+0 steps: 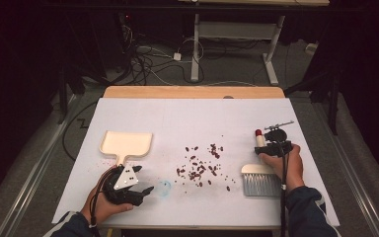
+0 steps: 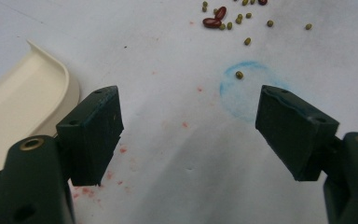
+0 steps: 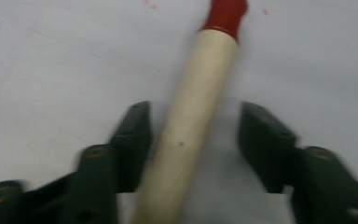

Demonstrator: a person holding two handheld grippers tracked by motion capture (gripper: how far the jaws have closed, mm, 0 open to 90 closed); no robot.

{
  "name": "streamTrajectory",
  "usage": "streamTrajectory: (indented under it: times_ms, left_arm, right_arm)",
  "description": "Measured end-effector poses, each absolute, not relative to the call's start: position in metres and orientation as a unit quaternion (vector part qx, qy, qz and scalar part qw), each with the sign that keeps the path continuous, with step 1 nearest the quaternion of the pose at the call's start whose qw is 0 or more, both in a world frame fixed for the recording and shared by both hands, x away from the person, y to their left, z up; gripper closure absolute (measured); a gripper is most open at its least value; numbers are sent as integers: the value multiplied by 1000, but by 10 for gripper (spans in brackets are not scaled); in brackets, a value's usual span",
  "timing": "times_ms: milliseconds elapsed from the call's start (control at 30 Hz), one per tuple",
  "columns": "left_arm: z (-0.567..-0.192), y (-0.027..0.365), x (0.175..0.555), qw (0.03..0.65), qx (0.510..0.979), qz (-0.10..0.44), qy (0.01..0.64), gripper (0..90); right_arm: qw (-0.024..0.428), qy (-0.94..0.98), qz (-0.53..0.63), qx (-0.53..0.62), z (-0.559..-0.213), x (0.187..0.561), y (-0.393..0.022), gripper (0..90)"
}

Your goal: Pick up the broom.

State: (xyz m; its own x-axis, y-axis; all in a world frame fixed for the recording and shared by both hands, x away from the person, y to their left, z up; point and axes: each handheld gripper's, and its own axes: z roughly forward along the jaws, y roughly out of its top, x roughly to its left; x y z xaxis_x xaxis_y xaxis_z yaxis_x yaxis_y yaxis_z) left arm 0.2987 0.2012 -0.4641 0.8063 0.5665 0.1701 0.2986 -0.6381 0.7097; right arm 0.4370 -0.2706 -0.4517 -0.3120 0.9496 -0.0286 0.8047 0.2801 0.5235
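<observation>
Brush handle [image 3: 191,116] lay between the right gripper's [image 1: 275,146] jaws, touching one pad, a gap at the other; not clamped. Brush [image 1: 260,177] sat near the table's [image 1: 128,111] right edge. Left gripper [image 1: 128,190] hung released, jaws wide, beside the dustpan [image 1: 126,143]. Beans [image 1: 200,165] scattered mid-table; open room behind.

Beans [image 1: 200,165] scattered in the middle of the table [image 1: 187,116]. Dustpan [image 1: 126,143] to their left, just behind the left gripper [image 1: 145,190]. Brush [image 1: 259,175] to their right, handle between the jaws of the right gripper [image 1: 275,147].
</observation>
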Motion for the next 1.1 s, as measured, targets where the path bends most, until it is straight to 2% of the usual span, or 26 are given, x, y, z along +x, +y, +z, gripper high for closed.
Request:
streamTrajectory:
  times_ms: [67,300,467,733,1100]
  left_arm:
    - [-464,201,299,346,885,192,246,224]
    - [-465,199,299,343,887,190,245,224]
    - [-466,197,301,340,888,190,245,226]
    - [-463,199,301,348,879,203,254,232]
    - [-460,203,300,359,867,215,269,232]
  right_arm:
    - [179,785,216,552,-453,435,-268,593]
    - [177,790,225,542,-454,435,-269,616]
    - [170,798,235,529,-454,437,-268,699]
    - [171,806,252,508,-453,435,-271,703]
    - [219,788,350,458,-425,405,-286,704]
